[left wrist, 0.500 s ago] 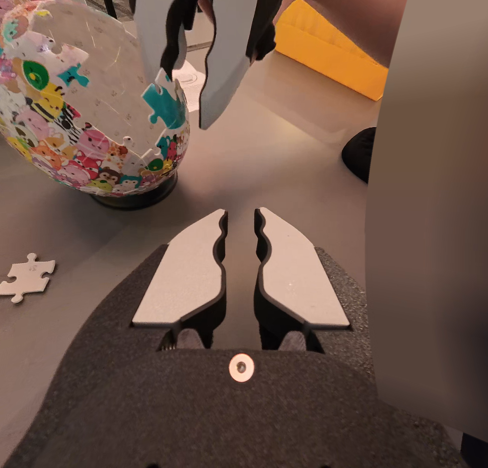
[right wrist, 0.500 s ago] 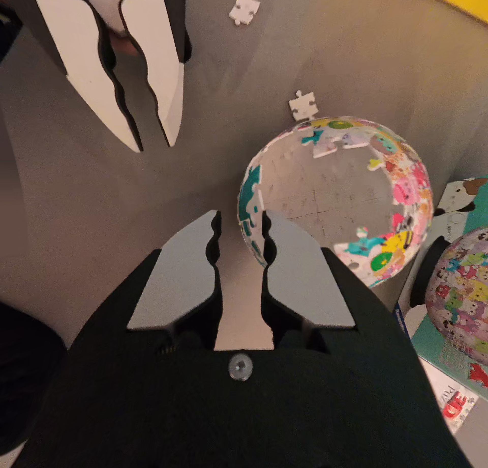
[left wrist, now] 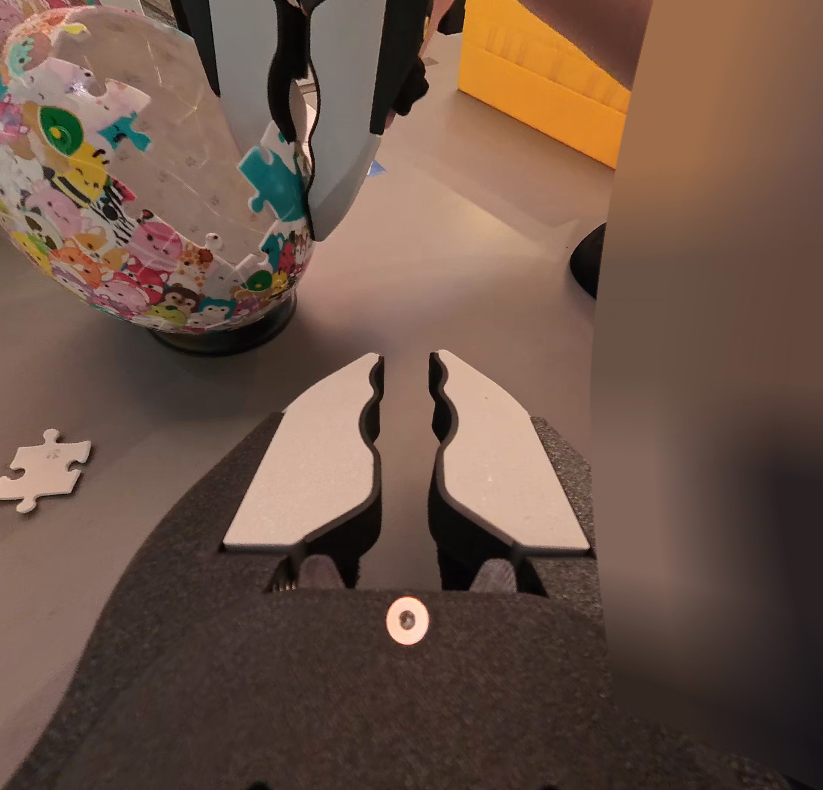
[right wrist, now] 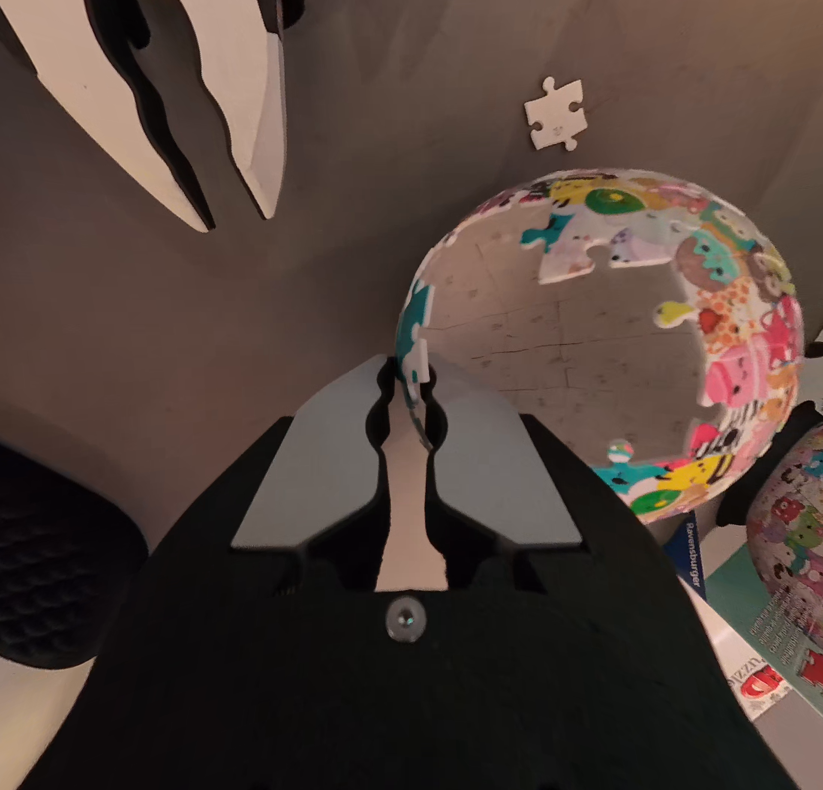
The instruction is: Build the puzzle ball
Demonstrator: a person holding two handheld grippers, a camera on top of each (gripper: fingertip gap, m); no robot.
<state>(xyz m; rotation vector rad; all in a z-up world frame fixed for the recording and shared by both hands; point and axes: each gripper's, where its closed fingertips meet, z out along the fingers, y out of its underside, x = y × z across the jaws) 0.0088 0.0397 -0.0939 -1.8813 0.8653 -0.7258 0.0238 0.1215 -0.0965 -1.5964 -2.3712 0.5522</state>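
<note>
1. The half-built puzzle ball (right wrist: 623,345), a hollow sphere of glossy curved pieces printed with bright cartoon animals, sits on a round black stand (left wrist: 227,336) on the grey table (left wrist: 445,256). It lies ahead and to the right of the right gripper (right wrist: 407,368), and ahead and to the left of the left gripper (left wrist: 404,359).
2. The right gripper straddles the ball's open rim, its fingers either side of a teal-and-white edge piece (right wrist: 416,359). The jaws stand narrowly parted; I cannot tell whether they already pinch the piece.
3. The left gripper hangs back from the ball, its jaws apart and empty.
4. Progress, as I judge it: the lower half and one side of the shell are joined, but a wide opening is left on top, showing the pale inside.
5. One loose white-backed jigsaw piece (left wrist: 44,468) lies face down on the table, left of the left gripper. Many more pieces must be needed than are in view.
</note>
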